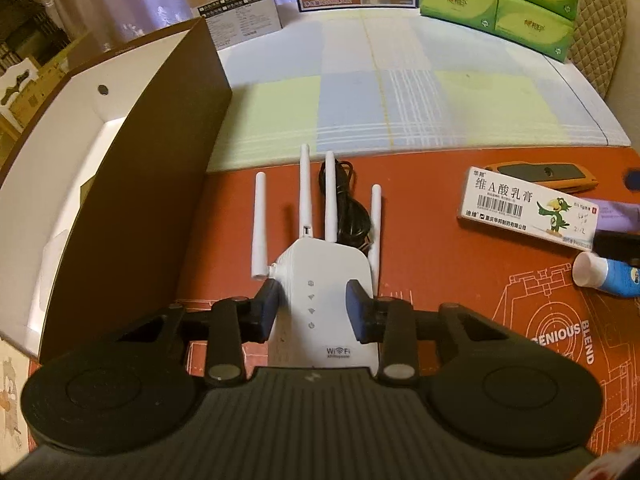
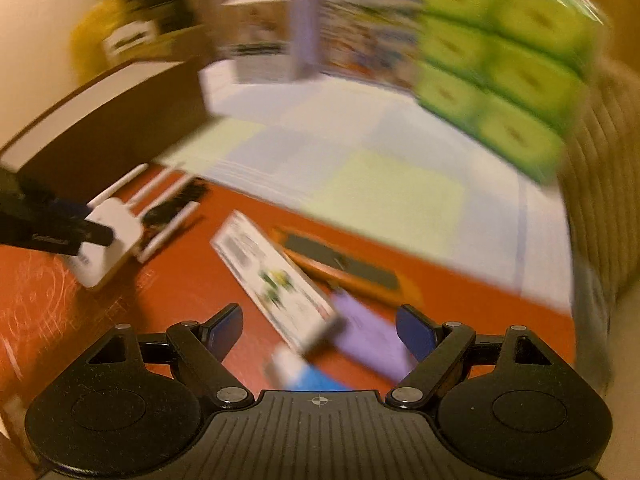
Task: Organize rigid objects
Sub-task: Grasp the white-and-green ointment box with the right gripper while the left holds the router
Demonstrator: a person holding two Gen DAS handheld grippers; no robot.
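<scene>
A white WiFi repeater [image 1: 324, 292] with several antennas lies on the red mat [image 1: 460, 280]. My left gripper [image 1: 314, 306] is shut on it, with the blue pads pressed against both of its sides. The blurred right wrist view shows the same repeater [image 2: 108, 236] at the left. My right gripper [image 2: 322, 330] stands open with nothing gripped, above a white medicine carton [image 2: 276, 280], a purple item [image 2: 368, 336] and a blue tube [image 2: 304, 372]. An orange utility knife [image 2: 344, 268] lies beyond the carton.
A tall brown box [image 1: 132, 200] with a white inside stands just left of the repeater. A black cable [image 1: 352, 208] lies behind the antennas. Green tissue packs [image 1: 500, 4] are stacked at the back right on a plaid cloth [image 1: 400, 100].
</scene>
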